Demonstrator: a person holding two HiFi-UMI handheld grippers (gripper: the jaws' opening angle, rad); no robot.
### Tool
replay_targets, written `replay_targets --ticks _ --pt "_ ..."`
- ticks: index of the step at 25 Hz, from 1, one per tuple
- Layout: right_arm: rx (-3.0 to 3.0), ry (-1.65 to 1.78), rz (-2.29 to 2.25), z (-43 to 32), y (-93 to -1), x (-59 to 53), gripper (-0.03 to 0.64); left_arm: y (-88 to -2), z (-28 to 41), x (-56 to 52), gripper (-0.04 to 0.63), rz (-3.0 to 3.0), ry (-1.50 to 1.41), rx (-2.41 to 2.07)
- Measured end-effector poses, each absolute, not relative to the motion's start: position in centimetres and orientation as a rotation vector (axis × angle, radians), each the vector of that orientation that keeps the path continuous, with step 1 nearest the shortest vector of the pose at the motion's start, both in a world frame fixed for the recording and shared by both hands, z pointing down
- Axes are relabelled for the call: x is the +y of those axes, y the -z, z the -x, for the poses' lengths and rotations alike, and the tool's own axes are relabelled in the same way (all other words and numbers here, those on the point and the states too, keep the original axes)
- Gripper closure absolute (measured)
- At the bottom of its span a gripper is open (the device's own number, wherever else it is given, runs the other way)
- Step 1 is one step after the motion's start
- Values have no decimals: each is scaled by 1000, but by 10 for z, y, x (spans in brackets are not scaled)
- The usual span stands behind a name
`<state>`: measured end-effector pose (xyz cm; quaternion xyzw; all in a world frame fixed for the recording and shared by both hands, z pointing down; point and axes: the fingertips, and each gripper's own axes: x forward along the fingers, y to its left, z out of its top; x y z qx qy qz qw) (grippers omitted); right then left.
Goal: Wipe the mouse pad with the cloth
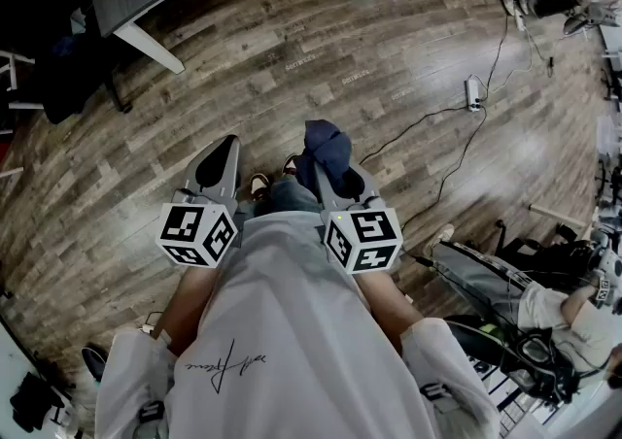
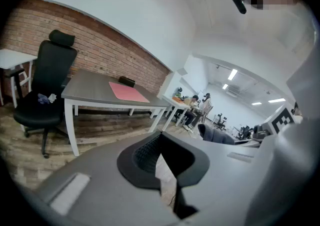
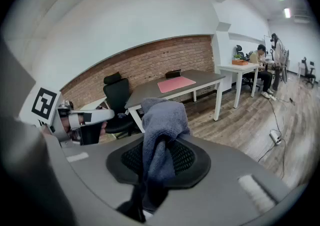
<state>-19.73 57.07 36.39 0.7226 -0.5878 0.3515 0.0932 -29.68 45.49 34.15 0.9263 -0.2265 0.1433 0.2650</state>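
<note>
Between the jaws of the right gripper (image 3: 159,142), the blue cloth (image 3: 162,117) is sitting pinched. Beside it the left gripper (image 2: 160,145) is hovering empty, jaws nearly together; the pink mouse pad (image 3: 176,83) is lying on a grey desk (image 3: 147,92) well apart

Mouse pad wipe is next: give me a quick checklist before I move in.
1. Cloth clamped in the right gripper jaws: ok.
2. Left gripper free, jaws together on nothing: ok.
3. Mouse pad located, lying flat on the table: ok.
4. Mouse pad within reach: not ok; the table stands across the floor.
5. Dark object at the pad's far edge clear of the wipe: cannot tell.
</note>
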Motion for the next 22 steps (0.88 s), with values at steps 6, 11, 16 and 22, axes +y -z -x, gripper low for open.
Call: replay_targets --ticks 6,11,16,22 --pt "-1874 -975 -2107 179 -344 564 531 -312 280 463 595 -2565 -259 -611" --pt "-1958 -935 -2073 171 -334 563 529 -295 274 466 595 -2610 -223 -641" --pt "-2006 -972 -2112 152 -332 564 526 -297 256 477 594 -2613 -267 -591" --pt "-2101 -1027 -2145 126 -328 567 515 -296 239 479 592 -2629 -309 -629"
